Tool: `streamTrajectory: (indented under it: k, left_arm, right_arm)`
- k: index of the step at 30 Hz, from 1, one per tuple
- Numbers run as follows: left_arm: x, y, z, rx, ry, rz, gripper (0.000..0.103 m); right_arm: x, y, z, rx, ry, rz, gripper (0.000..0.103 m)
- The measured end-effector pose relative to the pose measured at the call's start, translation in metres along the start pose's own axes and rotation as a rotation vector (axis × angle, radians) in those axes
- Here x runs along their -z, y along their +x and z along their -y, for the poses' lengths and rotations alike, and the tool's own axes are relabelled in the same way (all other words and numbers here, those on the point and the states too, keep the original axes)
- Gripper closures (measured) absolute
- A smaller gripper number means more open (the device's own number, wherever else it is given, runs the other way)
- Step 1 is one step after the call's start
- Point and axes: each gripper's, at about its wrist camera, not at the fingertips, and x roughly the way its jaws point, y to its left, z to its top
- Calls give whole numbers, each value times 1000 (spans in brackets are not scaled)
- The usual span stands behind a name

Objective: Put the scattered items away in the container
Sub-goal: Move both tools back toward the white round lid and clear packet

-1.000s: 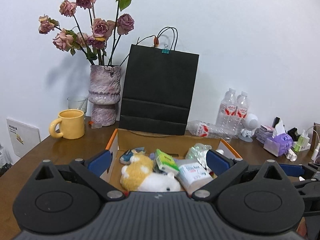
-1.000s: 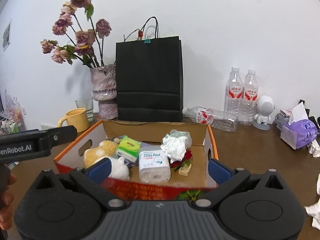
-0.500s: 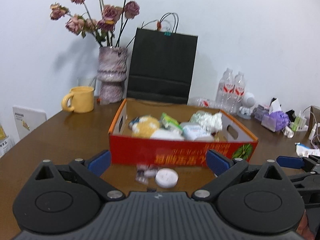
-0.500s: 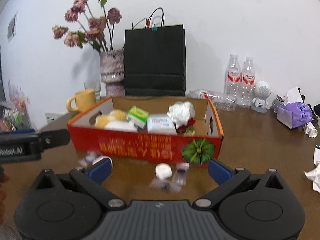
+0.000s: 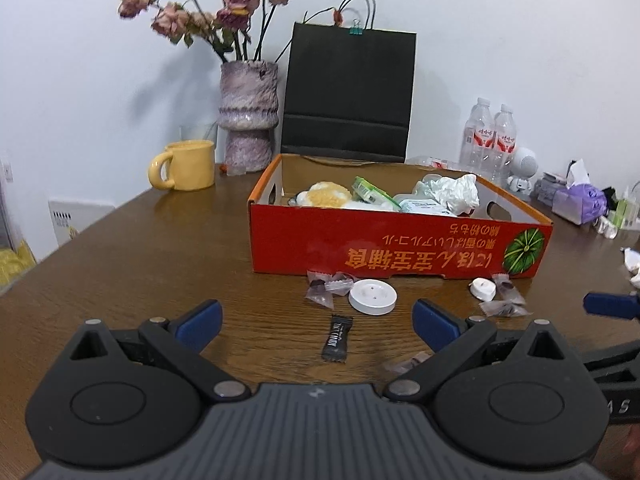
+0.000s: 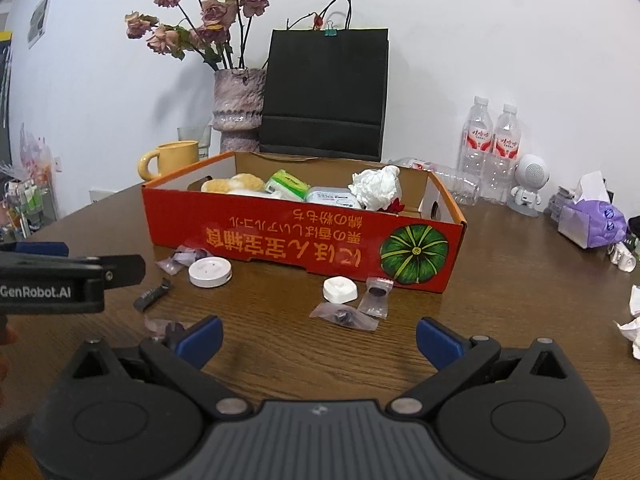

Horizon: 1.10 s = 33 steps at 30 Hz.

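Left gripper (image 5: 316, 322) jaws wide, empty, low over worktop (image 5: 160, 264). Ahead: black candy wrapper (image 5: 337, 337), white round disc (image 5: 373, 296), clear-wrapped sweets (image 5: 326, 287), all just before red cardboard box (image 5: 400, 250). Box holds plush toy (image 5: 326, 194), tissue packs, crumpled paper. Right gripper (image 6: 319, 337) jaws wide, empty; small white cap (image 6: 339, 289) near box's right corner.
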Motion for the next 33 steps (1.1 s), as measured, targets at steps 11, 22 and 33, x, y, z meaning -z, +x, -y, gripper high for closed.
streamTrajectory:
  k: [11,22,33]
  left_arm:
    - [0,1,0,-38,-19,4,0]
    - [1,-1,-4,-74,-41,11,0]
    - [1,-1,-3,-93,-35,6,0]
  right_arm:
    - [0,-2,3,13,13,13,0]
    - [1,-5,-4,38,-28,33,0]
    - [1,-5,4,40,14,31,0]
